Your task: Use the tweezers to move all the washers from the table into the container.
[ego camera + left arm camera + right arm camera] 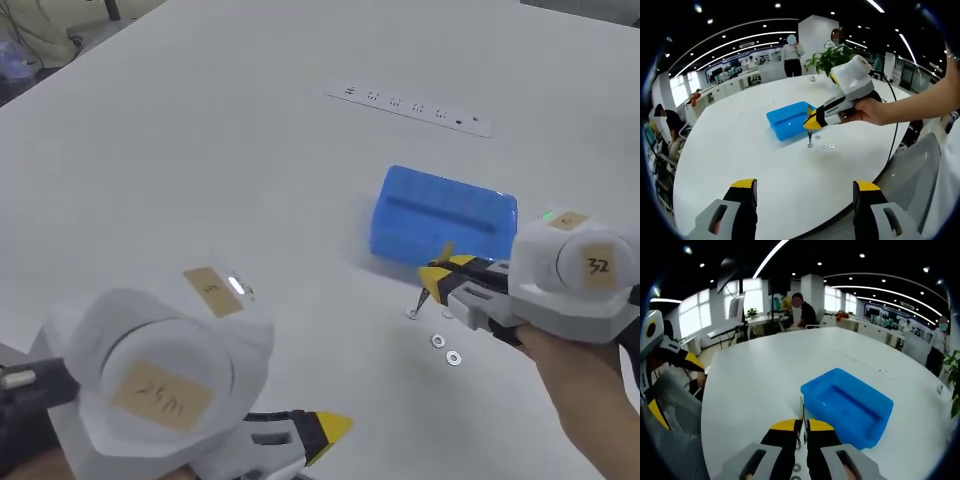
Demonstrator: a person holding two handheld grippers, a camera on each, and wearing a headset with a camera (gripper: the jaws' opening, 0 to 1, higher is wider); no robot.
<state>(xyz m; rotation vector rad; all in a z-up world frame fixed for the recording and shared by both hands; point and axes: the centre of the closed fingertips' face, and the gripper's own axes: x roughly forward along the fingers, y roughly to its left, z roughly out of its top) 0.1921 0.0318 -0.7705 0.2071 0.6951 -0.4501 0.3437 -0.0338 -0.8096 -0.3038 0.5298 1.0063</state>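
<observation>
Just in front of the container (445, 222), on its near side, the right gripper (436, 276) points the tweezers (809, 138) steeply down at a washer (412, 314) on the worktop (200, 150). Its jaws are clenched on the tweezers; the right gripper view shows them pressed almost together around a thin shank. Two more washers (438, 342) lie side by side a little nearer the person. A fourth may sit close by the tips, but it is too small to be sure of. The left gripper (805, 184) hangs low and well apart from the work, its jaws released and holding nothing.

The container looks empty, so I judge this to be the first pick. Whether the tips already have the washer, I cannot tell.

A washer is thin and flat, and a careless push will likely skate it across the smooth worktop. One tip should go through the hole and the other outside the rim, and then the squeeze should tighten slowly. Too hard a squeeze could twist the tweezers in the jaws or flick the washer off. Once it is held, lift straight up, high enough to clear the near wall, and carry it the short way over. Let go above the middle of the container, not at its edge.
</observation>
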